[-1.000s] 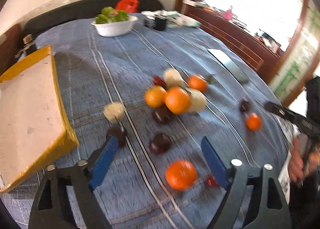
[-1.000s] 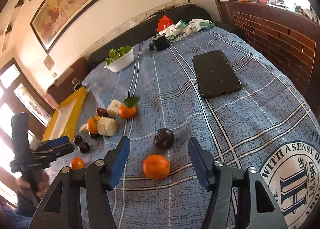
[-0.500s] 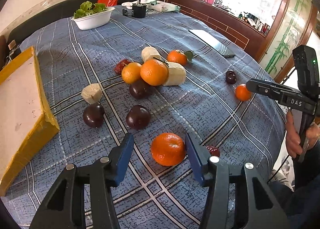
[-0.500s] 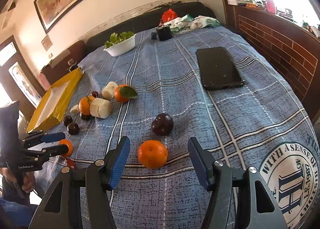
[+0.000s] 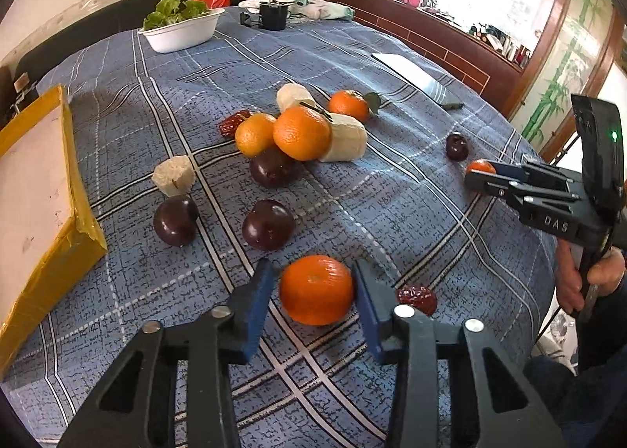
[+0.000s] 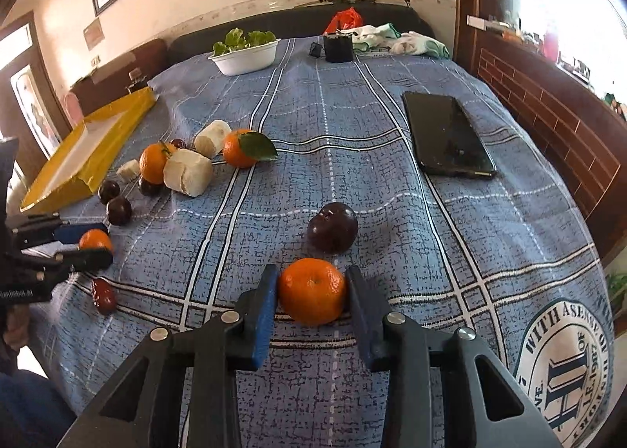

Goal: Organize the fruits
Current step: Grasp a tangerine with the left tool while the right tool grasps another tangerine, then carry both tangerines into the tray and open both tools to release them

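In the left wrist view, the left claw point(image 5: 315, 301) sits at the bottom centre, its blue jaws closing around a round orange tangerine point(image 5: 316, 290) that rests on the blue plaid cloth of the tabletop point(image 5: 392, 189); the right pad looks to touch the peel, while a sliver of gap may remain at the left pad, so I judge the grip nearly made, not firm. Just right of it lies a wrinkled red date point(image 5: 417, 297). Above, in mid-frame, a loose cluster of tangerines, dark purple plums point(image 5: 267, 225) and pale peeled chunks point(image 5: 343, 137) lies unsorted, and a white bowl of green leaves point(image 5: 182, 29) stands at the upper left. At the right edge the right claw point(image 5: 481, 173) reaches a second small tangerine. In the right wrist view, that right claw point(image 6: 312, 293) fills the bottom centre, jaws closing with both blue pads against an orange tangerine point(image 6: 312, 290) still on the cloth; a dark plum point(image 6: 332, 227) lies just above it and a black phone point(image 6: 446, 139) at the upper right. The left claw point(image 6: 90, 246) shows at the left edge. The sorting seems barely begun: two tangerines are being taken, nothing is lifted, and every other fruit remains scattered, with no gathering place evident.
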Motion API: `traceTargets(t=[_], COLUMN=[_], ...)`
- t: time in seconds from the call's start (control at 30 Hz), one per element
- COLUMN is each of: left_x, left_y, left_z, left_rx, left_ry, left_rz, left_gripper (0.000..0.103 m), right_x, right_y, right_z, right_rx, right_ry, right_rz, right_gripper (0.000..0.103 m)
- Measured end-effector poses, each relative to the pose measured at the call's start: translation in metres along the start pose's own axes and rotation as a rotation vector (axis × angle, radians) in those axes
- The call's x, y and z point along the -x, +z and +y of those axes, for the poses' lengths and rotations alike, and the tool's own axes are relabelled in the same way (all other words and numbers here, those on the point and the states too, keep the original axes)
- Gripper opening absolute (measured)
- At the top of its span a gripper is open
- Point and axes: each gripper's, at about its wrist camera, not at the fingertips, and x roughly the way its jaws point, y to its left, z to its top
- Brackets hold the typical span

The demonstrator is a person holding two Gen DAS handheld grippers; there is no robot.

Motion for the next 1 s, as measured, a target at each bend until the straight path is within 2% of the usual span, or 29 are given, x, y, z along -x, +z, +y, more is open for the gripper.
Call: traceTargets(t=[0.3,0.67,1.0], left_x=[0.002,0.012,0.039], left_y=[0.000,-0.001,0.002], left_z=[0.002,0.008,0.032], left_rx=[0.018,0.037,0.091], left_ry=[-0.004,-0.004,0.010], left_rz=[-0.004,-0.029,-0.099], left_gripper=[0.035,0.035,0.035], right_x=[0.008,0.016,0.019], right_y=[0.006,0.015,0.040], right_z=[-0.004,0.013,0.051], right_rx=[-0.042,-0.011,0.036], right_ry=[0.042,0.077,0.188], right_rz=[-0.025,-0.049,-0.059], right_gripper=[0.037,0.037,0.037])
